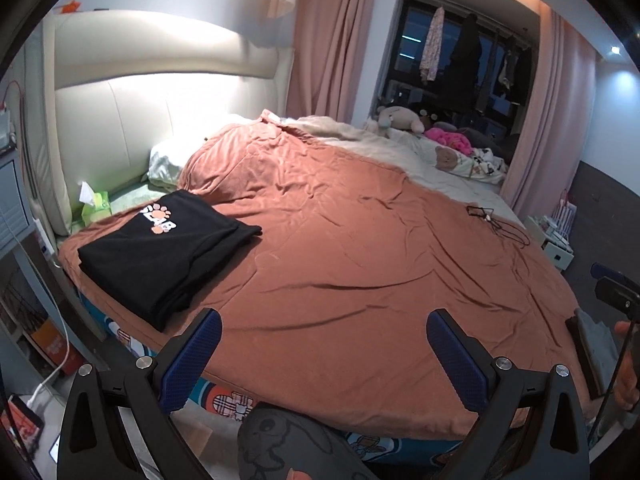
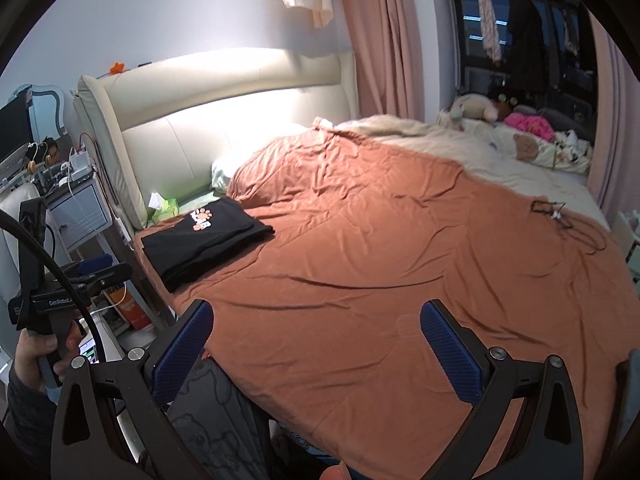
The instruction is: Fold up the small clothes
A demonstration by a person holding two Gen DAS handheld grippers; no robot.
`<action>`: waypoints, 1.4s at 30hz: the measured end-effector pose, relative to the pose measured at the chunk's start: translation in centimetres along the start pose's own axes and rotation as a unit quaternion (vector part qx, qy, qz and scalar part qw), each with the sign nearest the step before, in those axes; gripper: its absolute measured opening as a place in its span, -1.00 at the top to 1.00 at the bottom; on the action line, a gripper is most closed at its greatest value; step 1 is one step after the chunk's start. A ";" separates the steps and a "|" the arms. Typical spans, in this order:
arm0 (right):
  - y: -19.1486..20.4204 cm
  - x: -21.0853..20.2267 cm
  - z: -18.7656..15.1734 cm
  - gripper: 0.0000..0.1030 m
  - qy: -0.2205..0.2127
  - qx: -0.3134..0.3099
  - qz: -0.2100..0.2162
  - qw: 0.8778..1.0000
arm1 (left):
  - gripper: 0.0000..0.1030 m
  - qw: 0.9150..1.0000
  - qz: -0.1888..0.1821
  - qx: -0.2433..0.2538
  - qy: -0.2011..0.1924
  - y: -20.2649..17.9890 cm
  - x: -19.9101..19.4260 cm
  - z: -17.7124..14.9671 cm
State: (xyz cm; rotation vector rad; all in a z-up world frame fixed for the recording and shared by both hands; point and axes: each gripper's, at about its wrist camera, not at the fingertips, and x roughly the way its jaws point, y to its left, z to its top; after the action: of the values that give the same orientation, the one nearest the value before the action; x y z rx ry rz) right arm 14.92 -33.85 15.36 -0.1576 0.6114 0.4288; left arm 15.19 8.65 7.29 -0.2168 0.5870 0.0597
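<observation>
Left tool (image 1: 324,344) and right tool (image 2: 316,340) both spread wide, holding nothing, hovering over the bed's near edge at lower centre. Black shirt (image 1: 168,256) already folded, sitting left of centre on the rust blanket (image 1: 360,264) near the tissue box (image 1: 94,204). Looks like between garments; next up probably fetching another piece and laying it flat. Right view catches the hand (image 2: 38,354) gripping the left tool at lower left; left view doesn't.
</observation>
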 end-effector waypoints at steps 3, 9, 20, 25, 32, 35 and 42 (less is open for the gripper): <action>1.0 -2.3 -1.1 -1.00 -0.008 -0.008 -0.011 1.000 | -1.00 1.000 -0.003 0.009 -0.007 -0.7 -1.6 -0.6; 2.0 -5.4 -3.7 -1.00 -0.026 -0.013 -0.024 0.999 | -1.00 0.999 -0.003 0.025 -0.028 -1.8 -4.6 -2.1; 2.9 -8.7 -8.9 -1.00 -0.058 -0.014 -0.043 0.997 | -1.00 0.997 -0.008 0.047 -0.060 -3.8 -8.4 -5.3; 3.1 -9.4 -10.6 -1.00 -0.062 -0.007 -0.052 0.997 | -1.00 0.995 0.006 0.064 -0.072 -5.0 -8.9 -6.6; 3.4 -9.2 -13.1 -1.00 -0.067 0.005 -0.067 0.996 | -1.00 0.994 0.004 0.073 -0.083 -6.2 -9.1 -8.6; 3.9 -8.7 -14.1 -1.00 -0.065 0.007 -0.084 0.994 | -1.00 0.993 0.004 0.077 -0.084 -6.7 -8.8 -9.4; 5.1 -7.7 -15.2 -1.00 -0.068 0.008 -0.117 0.991 | -1.00 0.991 0.010 0.084 -0.104 -7.6 -8.5 -11.2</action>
State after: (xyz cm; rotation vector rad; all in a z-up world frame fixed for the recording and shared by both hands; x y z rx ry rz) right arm -0.86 -35.95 7.51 -0.1812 0.4558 0.2047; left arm 2.93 -1.15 4.37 -0.0392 0.3843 0.0510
